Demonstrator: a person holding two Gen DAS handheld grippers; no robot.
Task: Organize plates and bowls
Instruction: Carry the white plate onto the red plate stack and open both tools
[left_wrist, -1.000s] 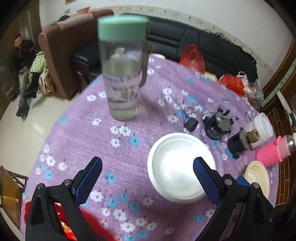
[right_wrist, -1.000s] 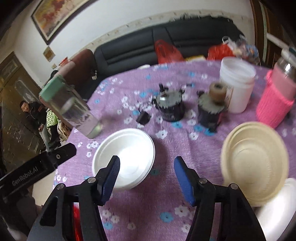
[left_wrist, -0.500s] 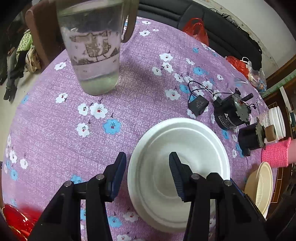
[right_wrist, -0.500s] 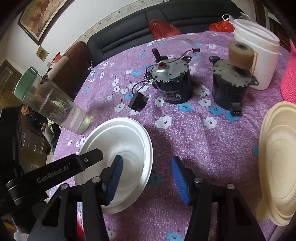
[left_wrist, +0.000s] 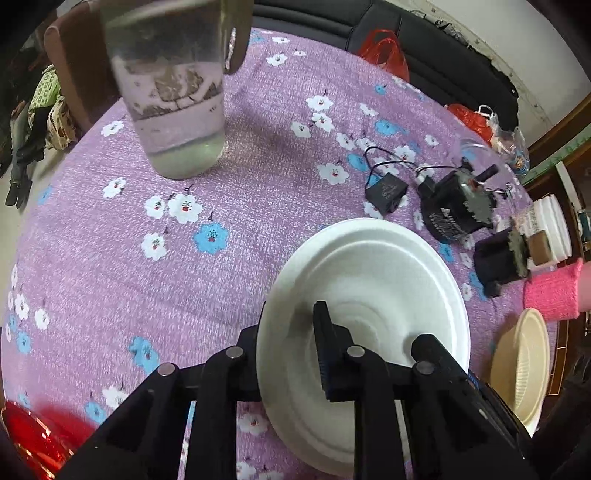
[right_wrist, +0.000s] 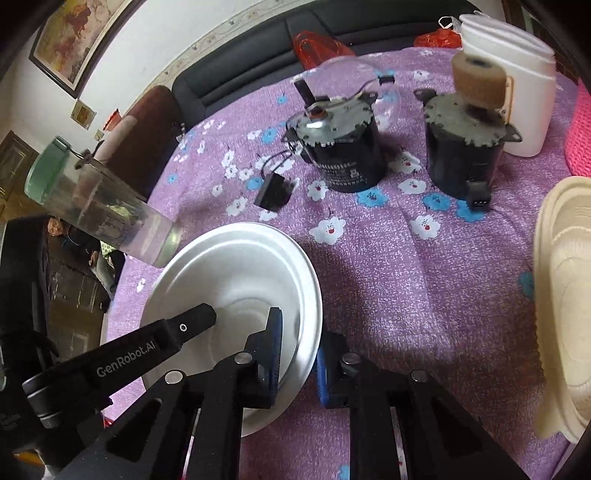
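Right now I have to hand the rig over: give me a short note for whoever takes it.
Left gripper: jaws have just been closing and now pinch the near-left rim of the white plate, one inside, one outside.
Right gripper: jaws have also just been closing, clamped on the same plate's right rim.
The plate sits on the purple floral tablecloth, still about level, between the water bottle and the two black motors.
The cream plate lies to the right, untouched.
Done: both grips made on the white plate.
Left: lift it and probably stack it with the cream one.
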